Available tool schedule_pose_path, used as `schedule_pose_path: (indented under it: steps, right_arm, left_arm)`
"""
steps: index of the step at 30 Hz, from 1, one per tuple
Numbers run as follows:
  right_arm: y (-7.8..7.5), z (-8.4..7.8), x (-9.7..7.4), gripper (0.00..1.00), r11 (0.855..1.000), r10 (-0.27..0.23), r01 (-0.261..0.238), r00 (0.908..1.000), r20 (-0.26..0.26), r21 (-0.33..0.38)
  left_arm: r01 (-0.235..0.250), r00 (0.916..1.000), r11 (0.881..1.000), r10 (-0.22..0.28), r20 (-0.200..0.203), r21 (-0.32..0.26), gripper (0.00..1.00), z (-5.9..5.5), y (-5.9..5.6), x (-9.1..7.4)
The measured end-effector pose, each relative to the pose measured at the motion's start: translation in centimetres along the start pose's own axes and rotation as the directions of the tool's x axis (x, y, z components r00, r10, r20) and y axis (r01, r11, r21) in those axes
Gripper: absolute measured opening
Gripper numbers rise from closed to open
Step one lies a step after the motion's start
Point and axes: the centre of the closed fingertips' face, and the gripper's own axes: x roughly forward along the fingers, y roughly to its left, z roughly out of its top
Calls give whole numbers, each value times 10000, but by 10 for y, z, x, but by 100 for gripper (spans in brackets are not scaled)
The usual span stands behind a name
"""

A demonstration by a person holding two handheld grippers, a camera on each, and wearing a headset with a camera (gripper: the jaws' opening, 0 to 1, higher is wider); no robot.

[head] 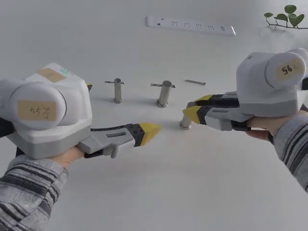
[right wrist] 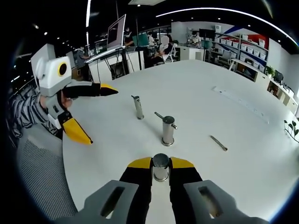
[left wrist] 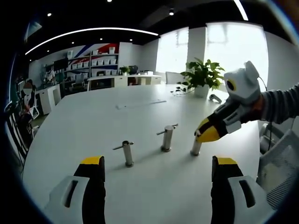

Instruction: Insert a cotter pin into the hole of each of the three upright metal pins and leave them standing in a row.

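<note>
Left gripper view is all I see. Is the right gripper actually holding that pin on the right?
Observer: Yes. The right gripper has its jaws shut on the third pin, one on each side near its top.
Operator: Any cotter through it?
Observer: None shows; its top is bare.
Operator: Any loose one around?
Observer: A cotter pin lies flat on the table, beyond the third pin.

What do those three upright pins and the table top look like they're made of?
The three upright pins look like bare metal, likely steel: silvery grey with bright highlights down the shafts. The table top looks like smooth white laminate or painted board, satin finish, with soft shadows under the pins; the core is not visible.
</note>
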Motion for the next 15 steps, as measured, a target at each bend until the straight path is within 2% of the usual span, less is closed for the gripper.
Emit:
schedule_pose_path:
  steps: [7, 15]
  right_arm:
    - [0, -3, 3, 8, 10000, 3, -3, 10000, -18, 7]
    - [0, -7, 3, 8, 9994, 22, -27, 9999, -131, -341]
  left_arm:
    - [-2, 10000, 10000, 2, -2, 4, 94, 0, 0, 0]
    - [5, 10000, 10000, -5, -7, -1, 94, 0, 0, 0]
